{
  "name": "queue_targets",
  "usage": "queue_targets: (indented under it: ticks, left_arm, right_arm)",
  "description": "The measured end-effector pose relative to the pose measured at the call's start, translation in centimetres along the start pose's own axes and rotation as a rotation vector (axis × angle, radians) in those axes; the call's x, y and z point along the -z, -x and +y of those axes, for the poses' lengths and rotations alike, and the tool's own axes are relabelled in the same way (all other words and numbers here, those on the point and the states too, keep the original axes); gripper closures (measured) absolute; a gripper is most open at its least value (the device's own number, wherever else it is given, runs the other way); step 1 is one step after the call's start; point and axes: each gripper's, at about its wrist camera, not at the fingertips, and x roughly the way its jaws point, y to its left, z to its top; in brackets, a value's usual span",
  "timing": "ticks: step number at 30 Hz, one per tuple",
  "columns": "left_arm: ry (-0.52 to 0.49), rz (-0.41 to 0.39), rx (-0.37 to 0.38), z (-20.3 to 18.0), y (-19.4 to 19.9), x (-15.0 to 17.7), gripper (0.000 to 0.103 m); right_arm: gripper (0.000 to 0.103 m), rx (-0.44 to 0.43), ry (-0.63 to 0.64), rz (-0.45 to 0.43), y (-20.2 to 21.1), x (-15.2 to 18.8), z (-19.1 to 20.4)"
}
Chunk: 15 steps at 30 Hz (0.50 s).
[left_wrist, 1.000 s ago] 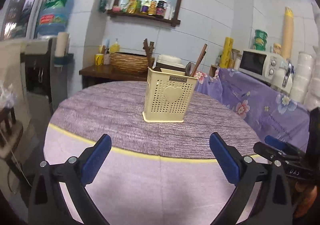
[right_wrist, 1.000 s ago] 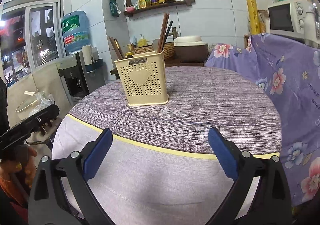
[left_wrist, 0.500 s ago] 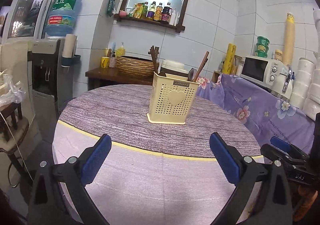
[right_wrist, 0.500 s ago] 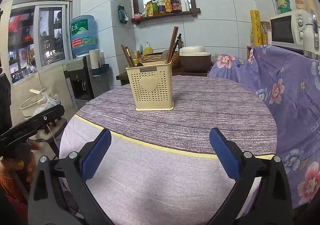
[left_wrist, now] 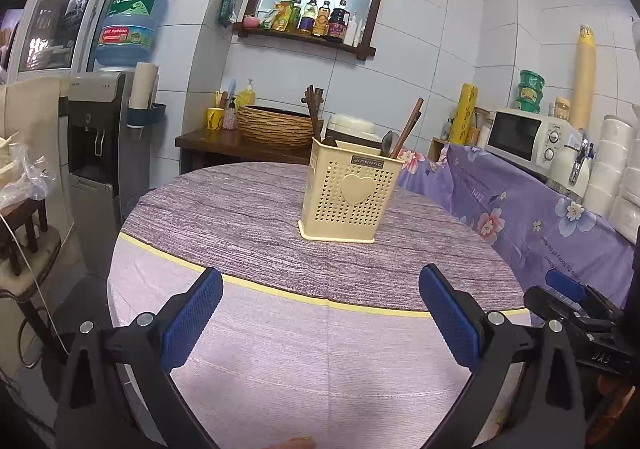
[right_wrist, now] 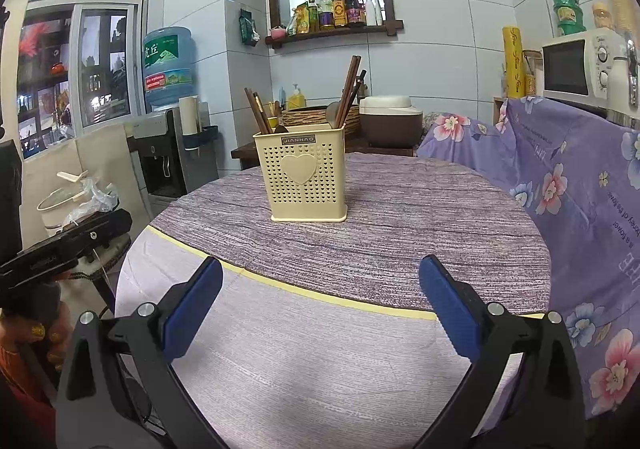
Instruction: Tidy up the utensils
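Left wrist view shows the round table under a purple cloth spreading ahead of both tongs. Straight ahead of the left gripper, well beyond its tips, stands the cream perforated utensil holder, upright, its heart-marked face turned toward the tongs. Dark wooden chopsticks and a spoon stick up from it, long axes near vertical, leaning right. The left gripper hovers level above the near table edge, released, blue pads spread wide and empty. The right gripper hovers likewise, released and empty, the holder ahead of it and slightly left. A hand grips the left tool's handle.
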Motion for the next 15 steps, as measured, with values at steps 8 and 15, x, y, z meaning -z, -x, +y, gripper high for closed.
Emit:
queue_targets:
  ticks: [8,15]
  left_arm:
    - [-0.024,-0.017,-0.012,-0.54,0.12,0.02,0.005]
    - [-0.026,-0.02,-0.017,-0.68,-0.05,-0.05,0.005]
  right_arm:
    - [0.006,-0.002,-0.004,0.005,-0.13,0.08,-0.05]
    - [0.006,-0.003,0.001,0.01,-0.43,0.06,0.09]
